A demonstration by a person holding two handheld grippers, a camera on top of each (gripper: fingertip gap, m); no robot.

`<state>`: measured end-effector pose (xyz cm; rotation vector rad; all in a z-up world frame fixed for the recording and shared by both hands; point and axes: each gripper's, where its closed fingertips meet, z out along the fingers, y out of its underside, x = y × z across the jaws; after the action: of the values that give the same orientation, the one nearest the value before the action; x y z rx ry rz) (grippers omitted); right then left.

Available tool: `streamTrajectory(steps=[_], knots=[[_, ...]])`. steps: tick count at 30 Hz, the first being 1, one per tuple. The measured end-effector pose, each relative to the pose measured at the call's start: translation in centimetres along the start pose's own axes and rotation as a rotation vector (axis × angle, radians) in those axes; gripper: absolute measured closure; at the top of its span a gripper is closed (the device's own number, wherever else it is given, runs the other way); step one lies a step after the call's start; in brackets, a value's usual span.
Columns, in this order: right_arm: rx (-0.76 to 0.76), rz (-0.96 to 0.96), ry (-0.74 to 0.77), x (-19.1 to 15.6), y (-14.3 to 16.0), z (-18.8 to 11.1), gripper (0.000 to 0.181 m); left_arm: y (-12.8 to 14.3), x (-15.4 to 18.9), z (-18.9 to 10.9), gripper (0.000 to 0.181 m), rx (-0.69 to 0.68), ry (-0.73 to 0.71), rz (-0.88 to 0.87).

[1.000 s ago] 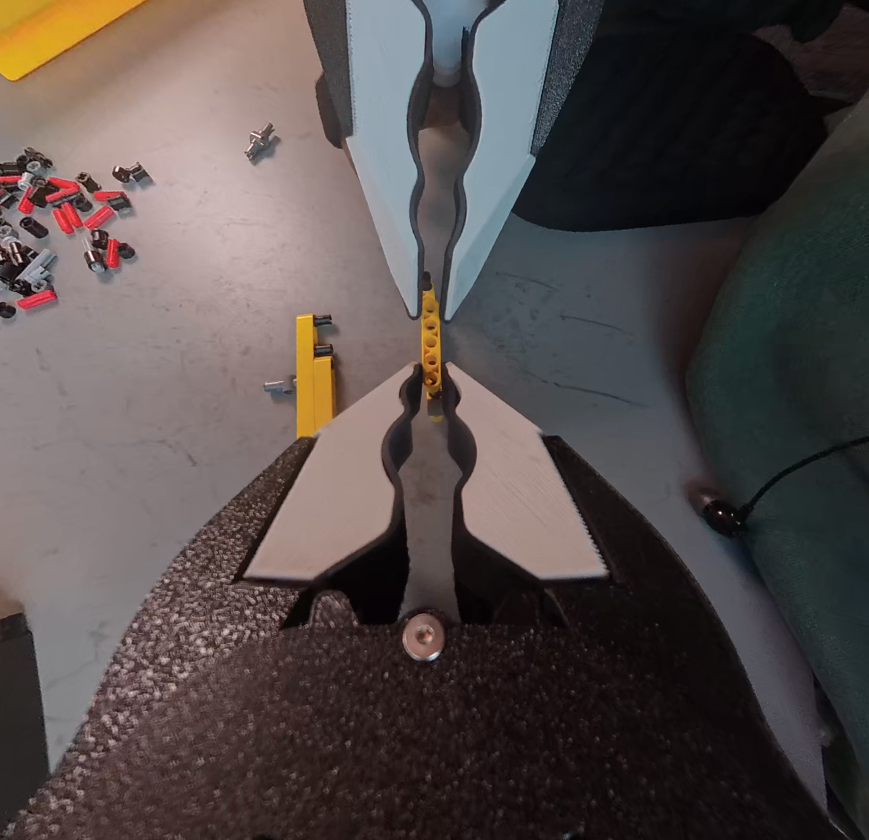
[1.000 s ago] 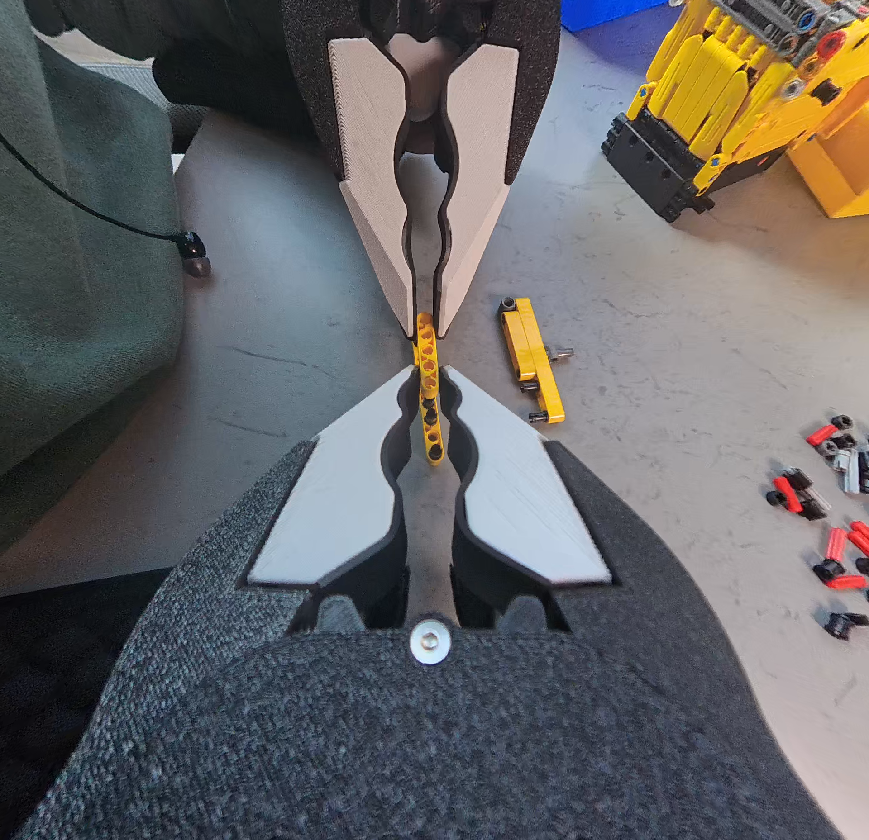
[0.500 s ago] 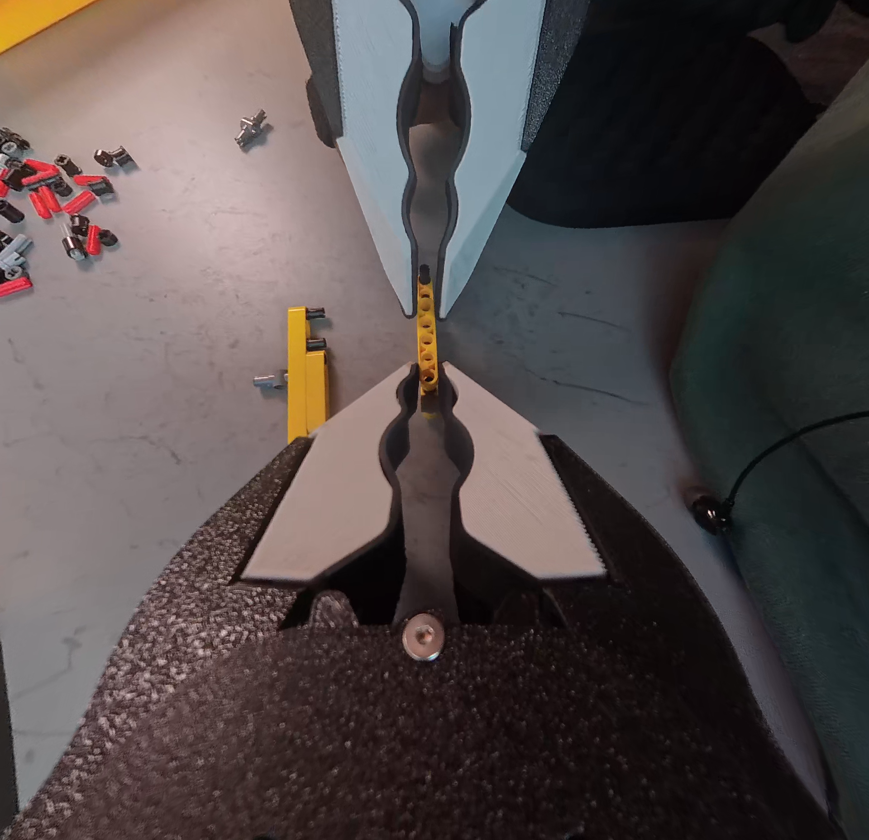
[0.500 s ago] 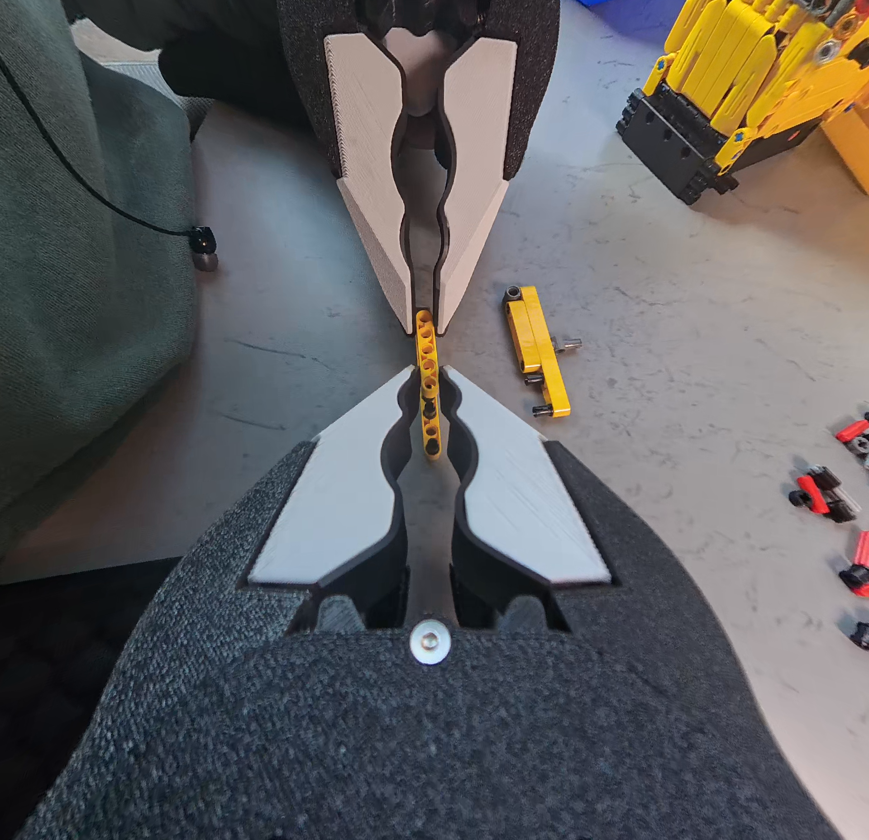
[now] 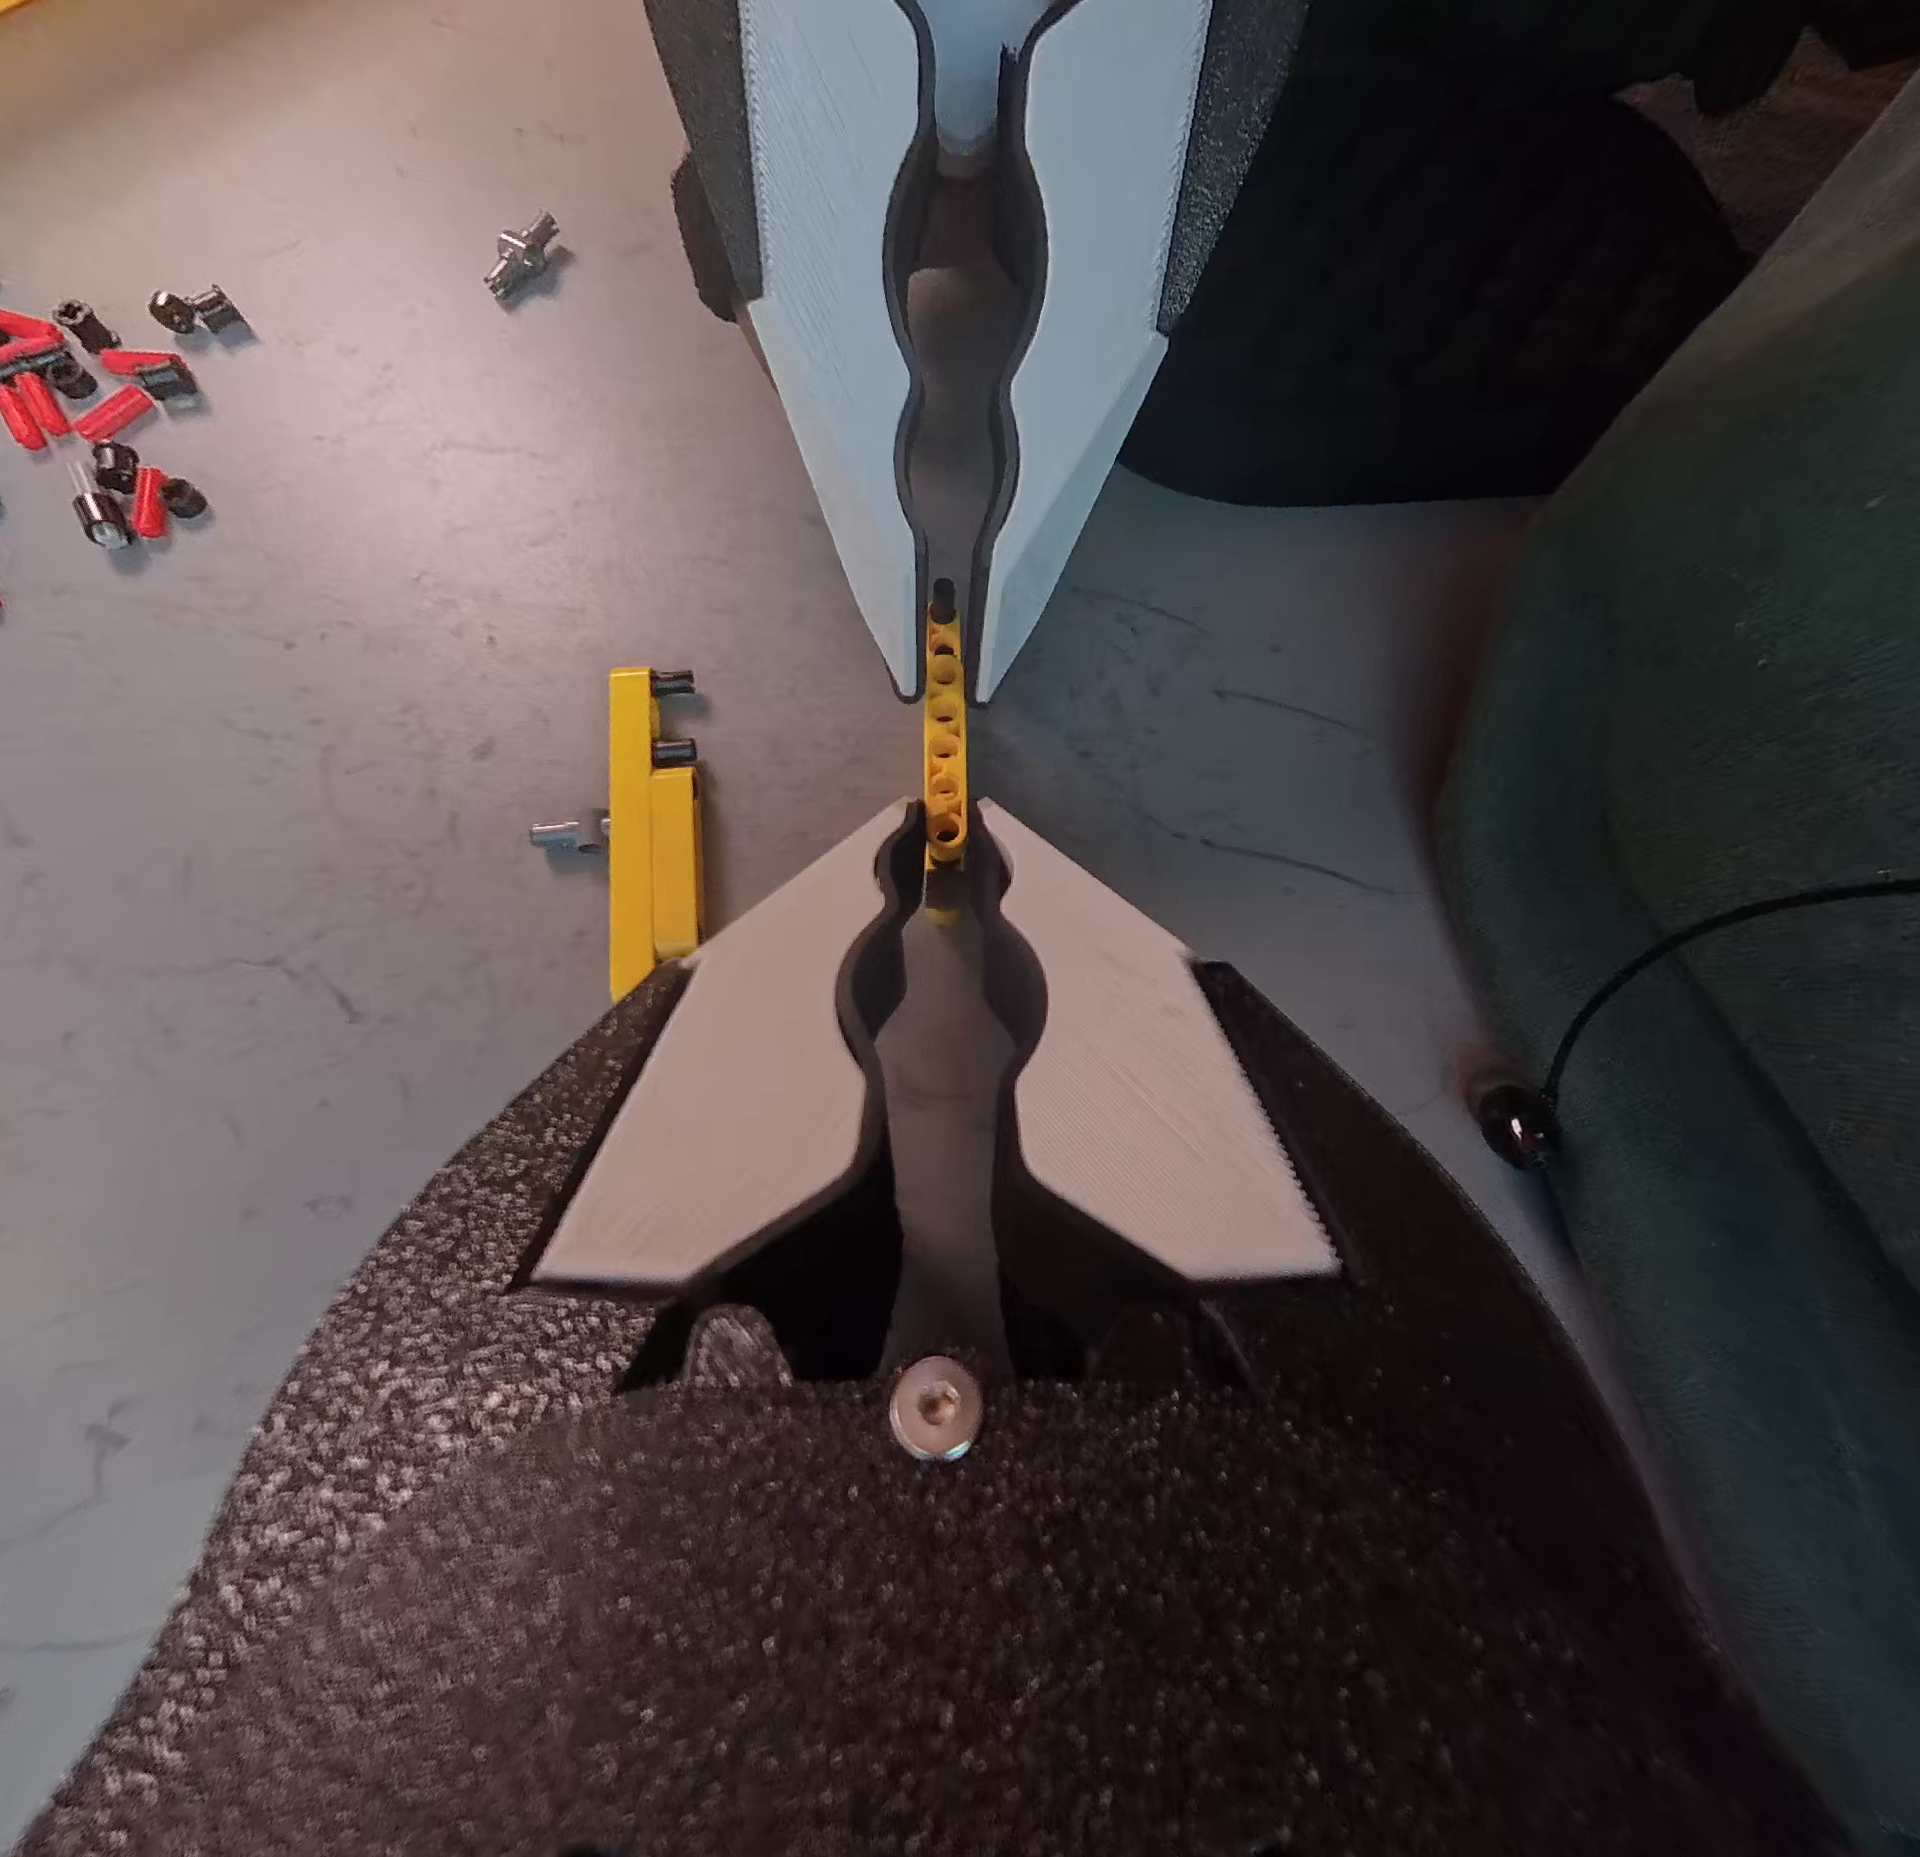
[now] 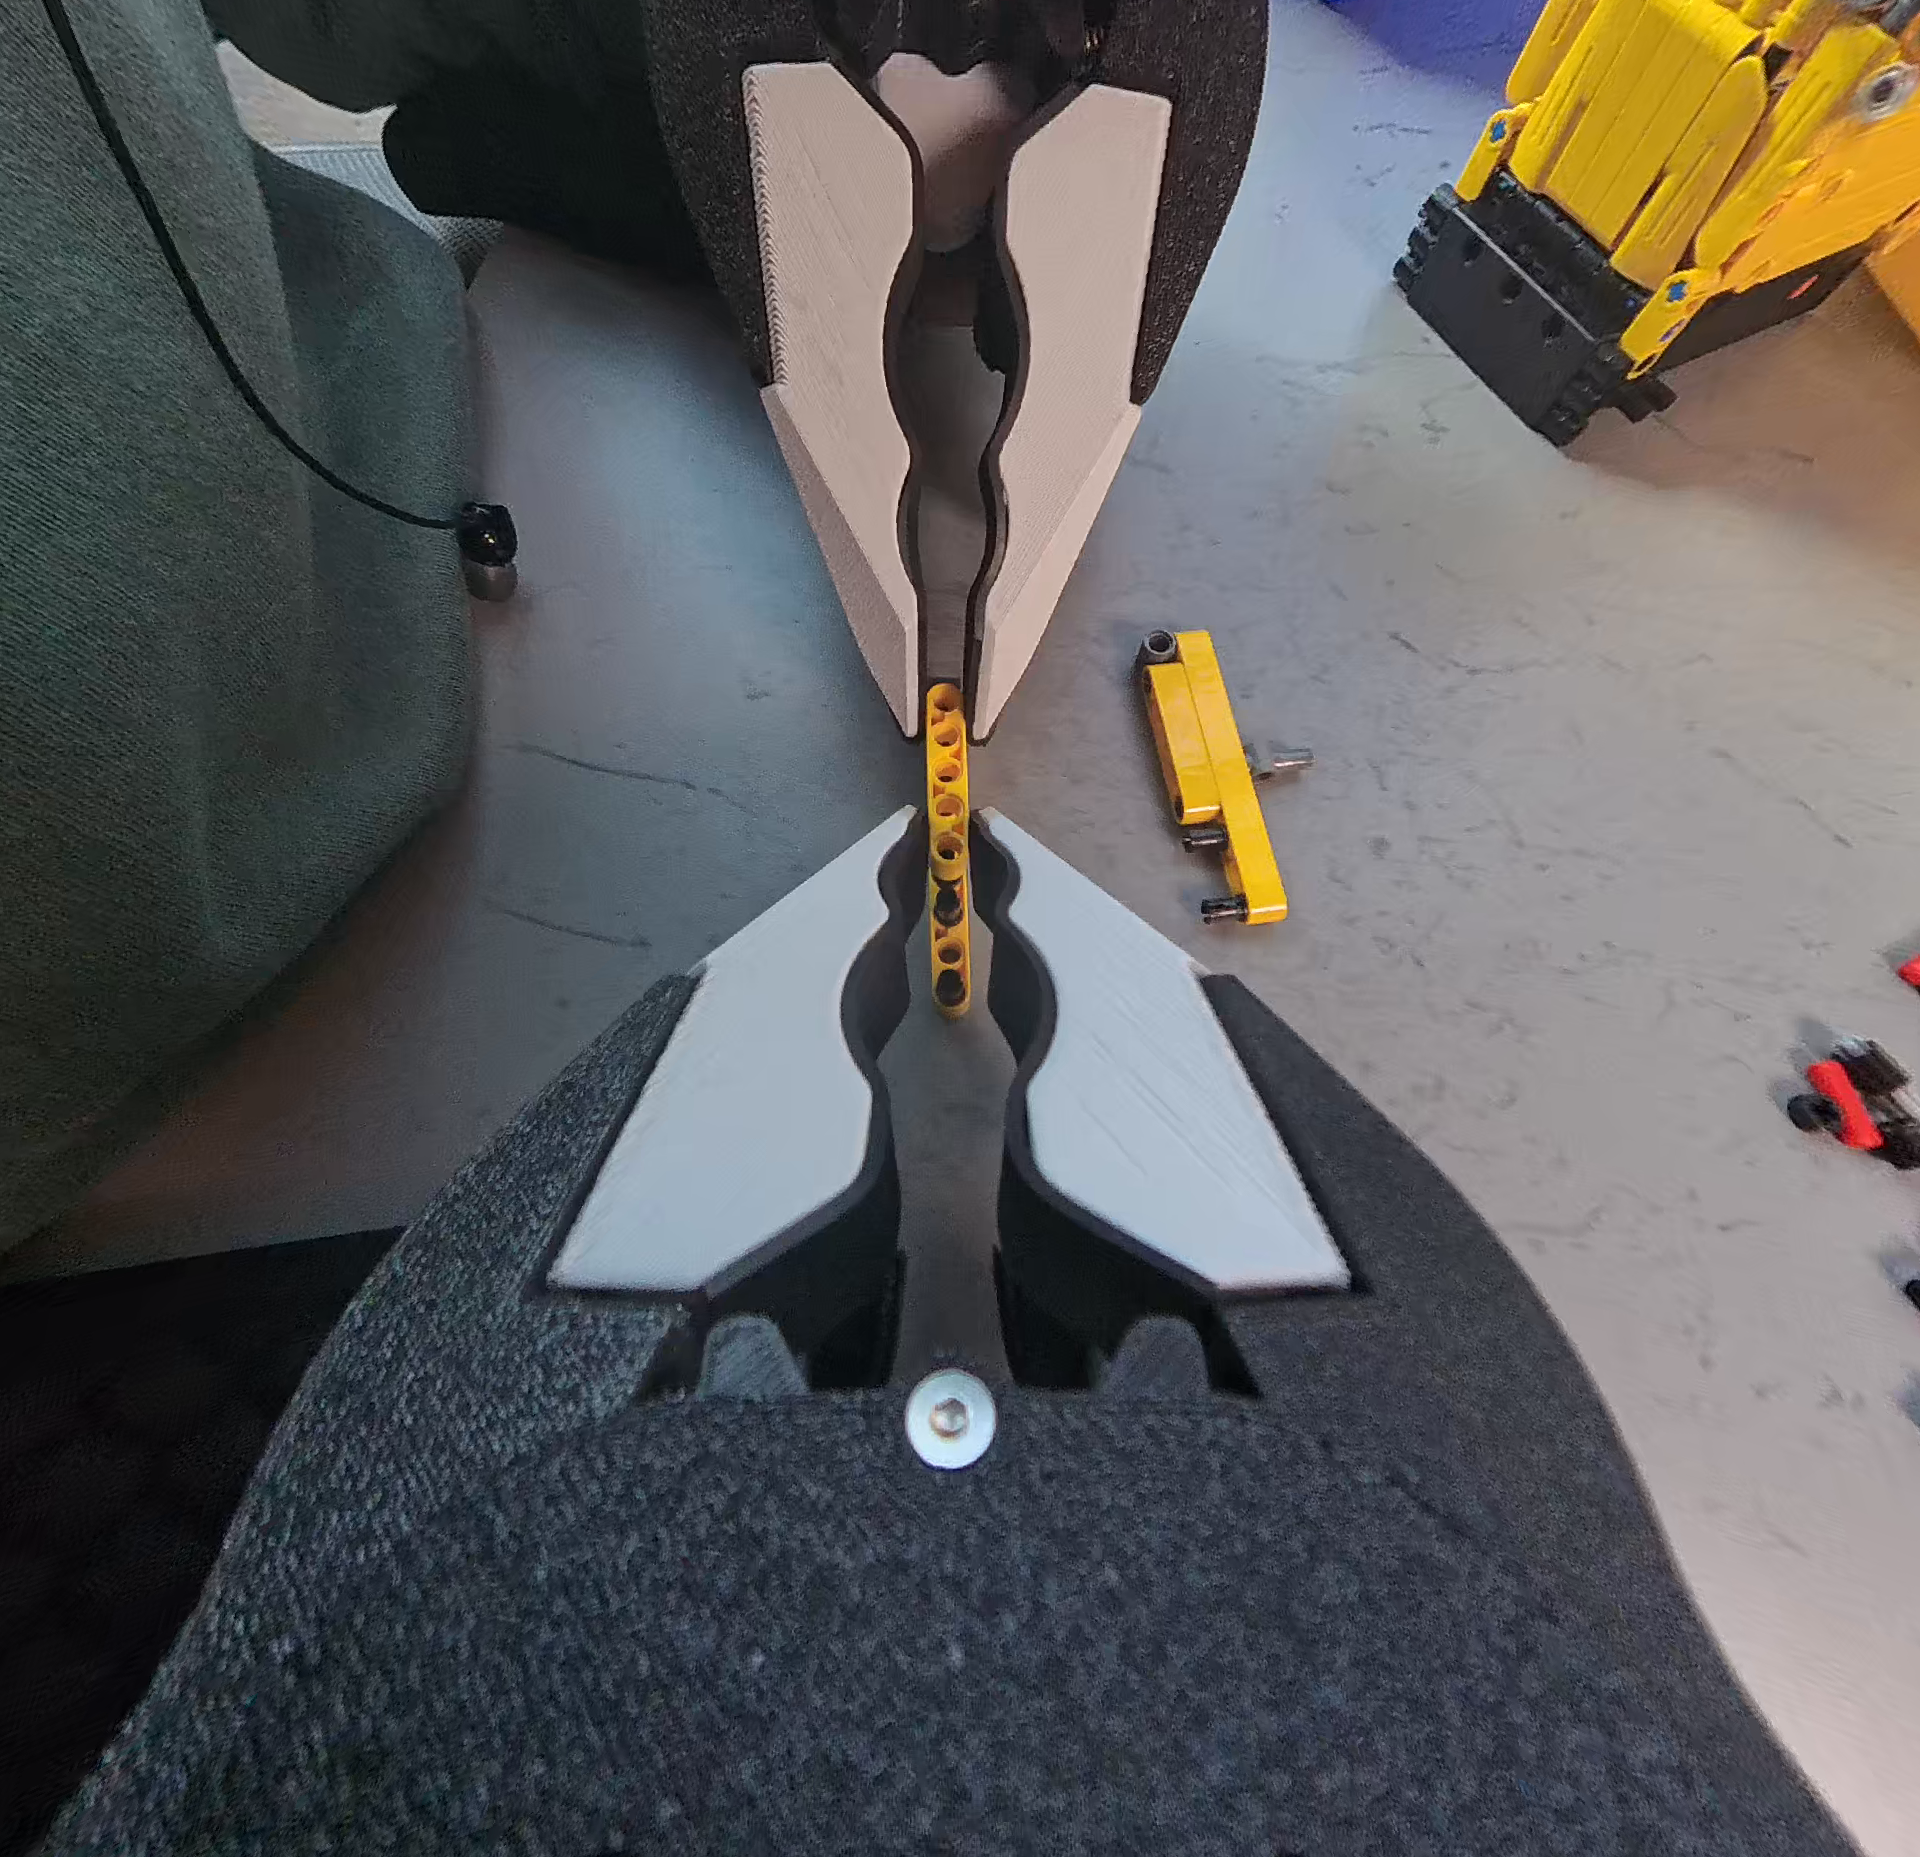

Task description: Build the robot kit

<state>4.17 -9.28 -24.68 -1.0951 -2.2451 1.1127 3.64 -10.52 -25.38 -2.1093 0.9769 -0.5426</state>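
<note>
While both tools face each other tip to tip, the left wrist view shows the left hand-held gripper [image 5: 948, 839] closed on the near end of a thin yellow perforated beam [image 5: 945, 742], held clear above the grey desk [image 5: 312, 976]. The beam's far end sits between the tips of the right hand-held gripper [image 5: 945, 680], which reaches in from the top of the view and is likewise pinched onto it. A black pin shows at the beam's far end, between the right tool's fingers. Left of the beam, a yellow two-beam assembly [image 5: 652, 831] lies flat on the desk with black pins on its right side and a grey pin on its left. Farther left is a scatter of red and black connector pins [image 5: 104, 405]; one dark grey connector [image 5: 523, 254] lies apart from it. A dark green fabric [image 5: 1714, 768] with a black cord [image 5: 1662, 966] fills the right edge.

Right wrist view: the right hand-held gripper [image 6: 948, 831] is clamped on the same beam [image 6: 948, 851], whose near end runs back between its fingers, with black pins in some holes. The left hand-held gripper [image 6: 945, 721] comes in from the top and grips the far end. The two-beam assembly [image 6: 1216, 779] lies just right of the tips. A large yellow and black brick model [image 6: 1662, 176] stands at upper right, well apart, and red and black pins [image 6: 1849, 1111] lie at the right edge. The green fabric [image 6: 187, 664] covers the left side.
</note>
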Motion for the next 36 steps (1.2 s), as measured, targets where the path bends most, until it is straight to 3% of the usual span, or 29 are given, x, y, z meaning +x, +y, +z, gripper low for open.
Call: streamTrajectory(steps=[17, 27, 36], knots=[[-0.010, 0.002, -0.013, -0.47, 0.02, -0.03, 0.174, 0.08, 0.23, 0.04, 0.174, -0.011, -0.029, 0.081], [-0.008, 0.086, -0.033, -0.35, 0.03, -0.03, 0.174, -0.07, 0.23, 0.00, 0.174, 0.027, 0.061, -0.049], [-0.036, 0.039, 0.003, -0.41, 0.08, 0.00, 0.174, 0.05, 0.18, 0.05, 0.174, 0.024, 0.001, 0.042]])
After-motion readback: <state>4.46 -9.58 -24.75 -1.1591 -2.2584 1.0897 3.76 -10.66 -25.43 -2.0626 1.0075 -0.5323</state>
